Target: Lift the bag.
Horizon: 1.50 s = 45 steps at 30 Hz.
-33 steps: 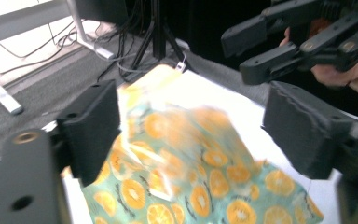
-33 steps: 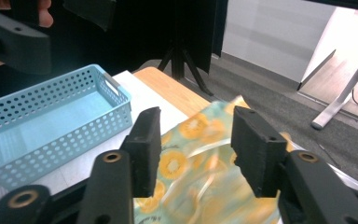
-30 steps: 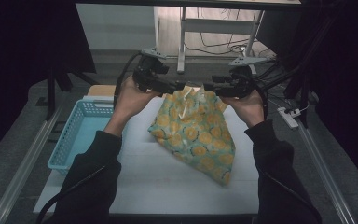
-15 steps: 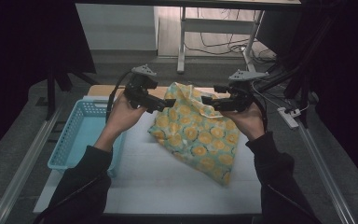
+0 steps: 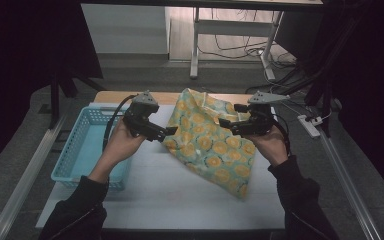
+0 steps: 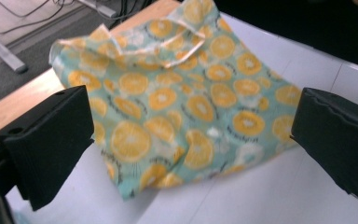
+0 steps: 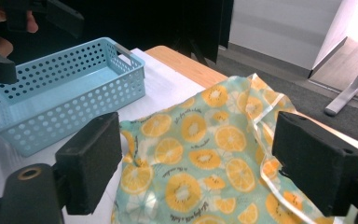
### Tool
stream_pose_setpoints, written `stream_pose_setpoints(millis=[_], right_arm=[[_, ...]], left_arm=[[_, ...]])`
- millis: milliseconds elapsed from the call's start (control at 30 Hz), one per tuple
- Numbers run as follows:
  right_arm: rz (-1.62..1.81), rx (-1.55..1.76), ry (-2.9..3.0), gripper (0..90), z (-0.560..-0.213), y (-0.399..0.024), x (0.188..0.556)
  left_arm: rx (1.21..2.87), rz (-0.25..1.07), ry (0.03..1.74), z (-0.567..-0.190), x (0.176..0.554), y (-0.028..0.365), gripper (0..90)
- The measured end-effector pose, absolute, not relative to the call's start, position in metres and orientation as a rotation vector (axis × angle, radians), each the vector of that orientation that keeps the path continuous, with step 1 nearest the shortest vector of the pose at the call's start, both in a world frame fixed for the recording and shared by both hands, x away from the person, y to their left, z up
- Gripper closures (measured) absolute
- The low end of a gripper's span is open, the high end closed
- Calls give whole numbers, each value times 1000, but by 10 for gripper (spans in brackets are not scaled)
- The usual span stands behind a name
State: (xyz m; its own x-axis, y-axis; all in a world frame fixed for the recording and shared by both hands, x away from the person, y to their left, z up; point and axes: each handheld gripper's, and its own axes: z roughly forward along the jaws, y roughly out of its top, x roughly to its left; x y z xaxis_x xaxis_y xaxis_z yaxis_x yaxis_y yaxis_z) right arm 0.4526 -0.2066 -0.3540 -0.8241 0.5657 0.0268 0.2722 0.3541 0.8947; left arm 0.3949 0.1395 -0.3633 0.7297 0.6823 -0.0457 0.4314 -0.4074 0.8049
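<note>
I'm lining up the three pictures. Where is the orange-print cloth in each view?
High view: the cloth lies mid-table between the two grippers, running toward the lower right.
Left gripper view: the cloth sits centre and upper left, beyond the open jaws.
Right gripper view: the cloth is at lower centre and right, between the open jaws.
Shared landmark: the table's wooden edge, behind the cloth.

Right gripper [image 7: 198, 170] fingers just opened, above orange-print cloth [image 7: 200, 158]; blue basket [image 7: 60, 93] beside.

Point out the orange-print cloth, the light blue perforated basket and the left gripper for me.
Orange-print teal cloth [image 5: 207, 145], high view, middle of the fabric.
Light blue perforated plastic basket [image 7: 70, 114], right gripper view, near side wall.
Left gripper [image 5: 167, 132], high view, between its open fingertips.
</note>
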Motion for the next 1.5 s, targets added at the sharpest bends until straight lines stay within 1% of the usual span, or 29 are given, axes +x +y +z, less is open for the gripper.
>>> stream_pose_setpoints(millis=[400, 1100, 1500], right_arm=[[1417, 771, 2363, 47, -381, -218, 428], [1395, 794, 2390, 9, -432, -240, 378], [1383, 843, 2382, 0, -456, -264, 346]], left_arm=[[2015, 336, 858, -395, 363, 171, 0], [1984, 326, 990, -453, 295, 210, 0], [1952, 339, 1063, -477, 249, 233, 0]])
